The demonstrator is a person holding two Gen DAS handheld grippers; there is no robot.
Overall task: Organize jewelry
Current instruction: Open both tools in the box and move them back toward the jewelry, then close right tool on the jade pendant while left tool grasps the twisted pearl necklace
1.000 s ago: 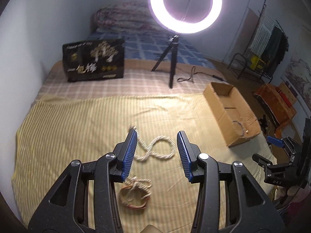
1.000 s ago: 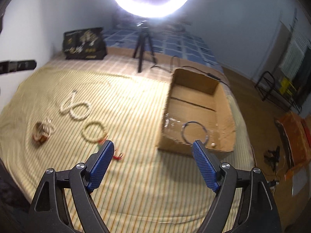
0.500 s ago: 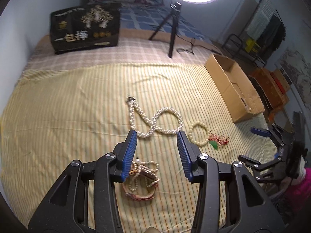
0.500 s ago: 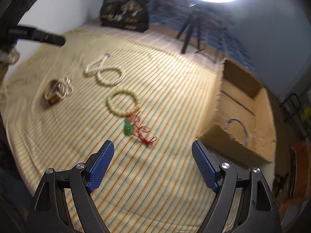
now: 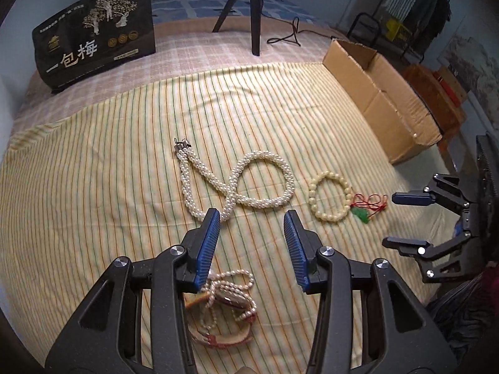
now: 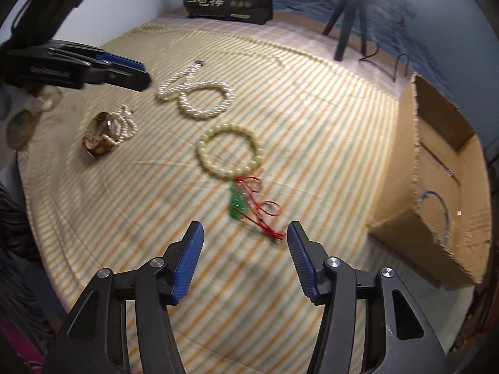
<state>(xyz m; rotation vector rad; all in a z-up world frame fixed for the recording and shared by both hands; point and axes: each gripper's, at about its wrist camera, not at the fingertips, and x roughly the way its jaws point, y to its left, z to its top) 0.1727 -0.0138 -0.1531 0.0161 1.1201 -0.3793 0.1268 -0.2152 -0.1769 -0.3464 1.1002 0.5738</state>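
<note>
Left gripper agape and empty; right gripper empty, jaws closing

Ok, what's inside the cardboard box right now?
In the right wrist view, the cardboard box holds a thin blue bangle lying on its floor, plus a tiny pale speck beside it, too small to identify. The near wall hides the floor just behind it.

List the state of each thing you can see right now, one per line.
Left gripper: open, empty.
Right gripper: closing, empty.
Twisted white pearl necklace: lying looped on striped cloth.
Cream bead bracelet with green pendant: flat on the cloth.
Brown cardboard box: open, a bluish ring inside.
Watch tangled with pearl strand: heaped.
</note>
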